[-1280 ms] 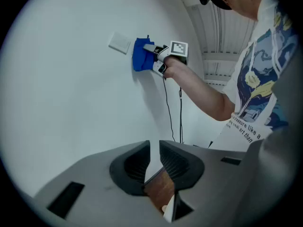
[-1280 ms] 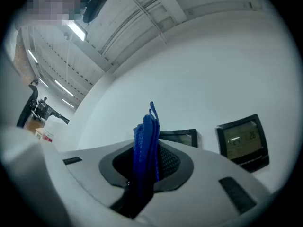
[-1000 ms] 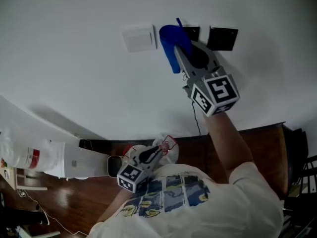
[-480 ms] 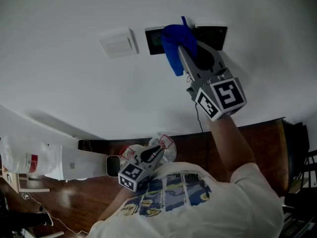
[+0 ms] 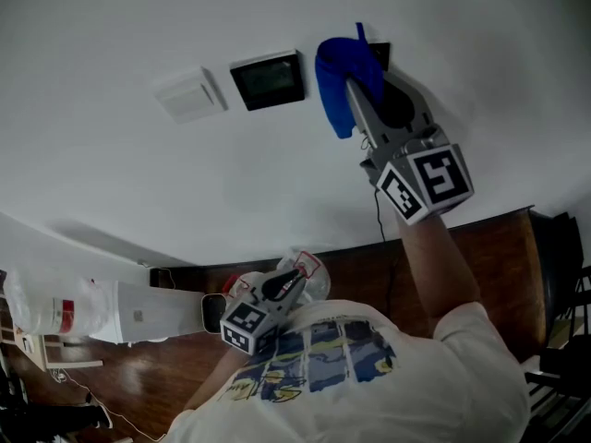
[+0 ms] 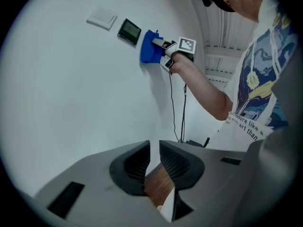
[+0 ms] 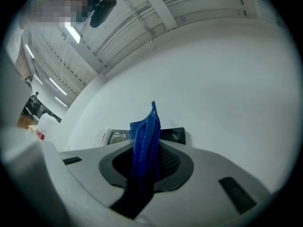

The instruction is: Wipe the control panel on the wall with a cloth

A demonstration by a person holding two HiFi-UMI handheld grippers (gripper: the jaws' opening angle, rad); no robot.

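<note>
We're mid-wipe. Our right claw [image 5: 358, 79], clamped on the folded blue cloth [image 5: 336, 74], holds it over a dark square control panel [image 5: 379, 53] on the white wall [image 5: 111, 173]. A second dark screen panel [image 5: 269, 79] lies at its 9 o'clock, probably the next to wipe. Our left claw [image 6: 155, 164] hangs low, nearly closed on nothing.

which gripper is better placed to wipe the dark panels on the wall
Right. The right gripper holds the blue cloth up against the wall, beside the dark control panel. The left gripper hangs low and empty.
</note>
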